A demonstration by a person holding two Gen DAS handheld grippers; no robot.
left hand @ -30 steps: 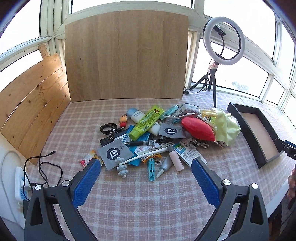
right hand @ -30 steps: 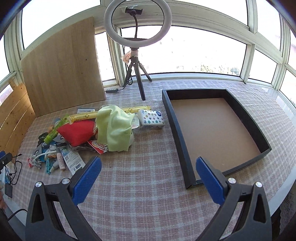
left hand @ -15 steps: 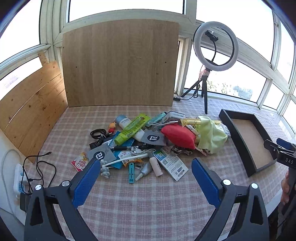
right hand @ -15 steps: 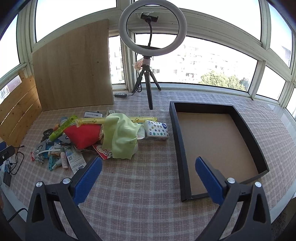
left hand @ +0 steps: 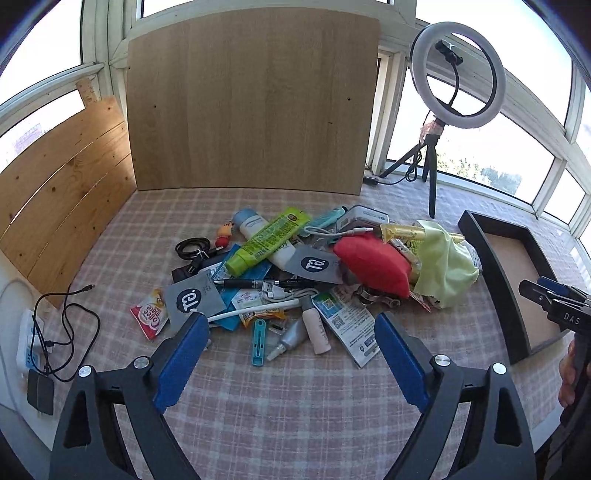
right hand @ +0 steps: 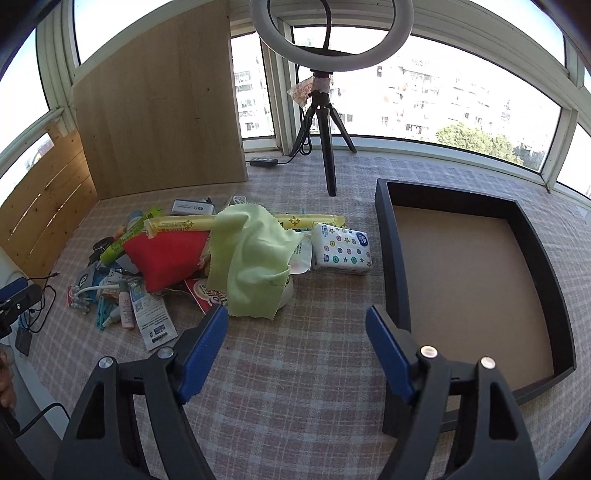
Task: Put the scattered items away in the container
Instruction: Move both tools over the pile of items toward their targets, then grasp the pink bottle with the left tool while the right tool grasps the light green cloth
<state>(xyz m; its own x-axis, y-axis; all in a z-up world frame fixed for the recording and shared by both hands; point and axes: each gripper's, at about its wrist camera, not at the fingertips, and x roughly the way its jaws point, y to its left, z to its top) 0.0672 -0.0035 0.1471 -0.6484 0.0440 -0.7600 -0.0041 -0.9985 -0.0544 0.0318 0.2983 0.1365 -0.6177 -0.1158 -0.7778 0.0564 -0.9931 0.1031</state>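
Container [right hand: 391, 243], black rim, brown btm, empty

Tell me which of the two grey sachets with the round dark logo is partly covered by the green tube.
The farther grey sachet, beside the red pouch; the green tube overlaps its corner. The nearer one lies uncovered.

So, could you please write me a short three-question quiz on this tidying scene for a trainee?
1. True or false: the black tray already holds some items.
2. Which lies on top of the red pouch? A) green cloth B) tissue pack C) ring light
3. Fill in: neither the left gripper nor the right gripper holds anything; both have just been ____ a little, with nothing between the fingers.

Key: 1 false, its floor is bare; 2 A, the cloth drapes over the pouch's right end; 3 closing.
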